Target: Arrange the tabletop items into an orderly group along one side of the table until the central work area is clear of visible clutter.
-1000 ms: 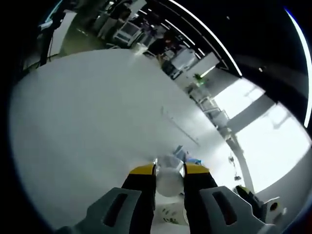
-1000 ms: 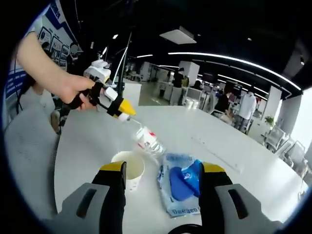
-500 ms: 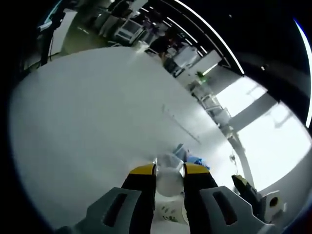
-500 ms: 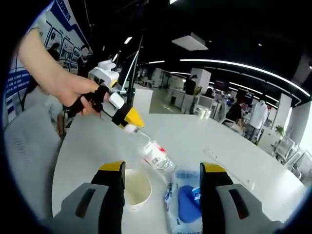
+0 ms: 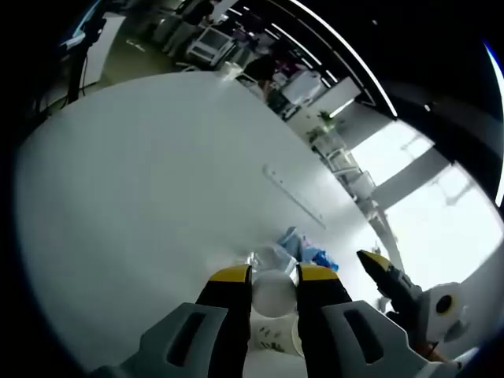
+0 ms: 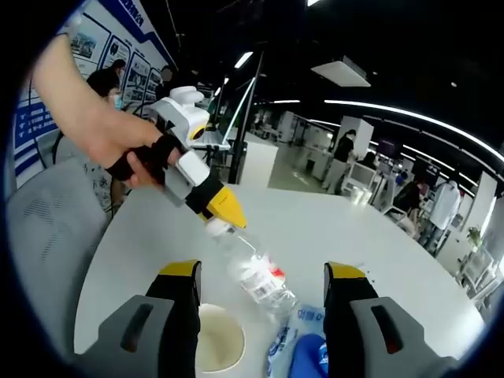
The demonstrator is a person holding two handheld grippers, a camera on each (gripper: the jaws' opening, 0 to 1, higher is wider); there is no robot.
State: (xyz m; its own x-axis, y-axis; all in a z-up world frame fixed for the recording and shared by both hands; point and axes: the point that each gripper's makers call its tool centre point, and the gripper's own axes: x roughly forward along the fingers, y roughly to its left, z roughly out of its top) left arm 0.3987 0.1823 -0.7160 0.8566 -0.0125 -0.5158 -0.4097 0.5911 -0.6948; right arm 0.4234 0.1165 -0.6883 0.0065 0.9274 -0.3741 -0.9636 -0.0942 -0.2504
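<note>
left gripper (image 6: 223, 218) grips the bottle (image 6: 260, 279) by its cap, lifted at frame centre above the cup (image 6: 216, 349) and blue pack (image 6: 303, 356); right gripper (image 6: 262, 279) gapes empty, grouping barely begun.

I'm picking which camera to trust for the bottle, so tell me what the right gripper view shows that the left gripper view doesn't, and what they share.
Right gripper view alone: the person's hand gripping the left gripper, which is shut on the neck end of a tilted clear bottle with its red and white label readable, held above the table, and the open top of the paper cup.

Left gripper view alone: the right gripper coming in from the right, and the long bare stretch of white table.

Shared: the bottle, the cup and the blue packet.
</note>
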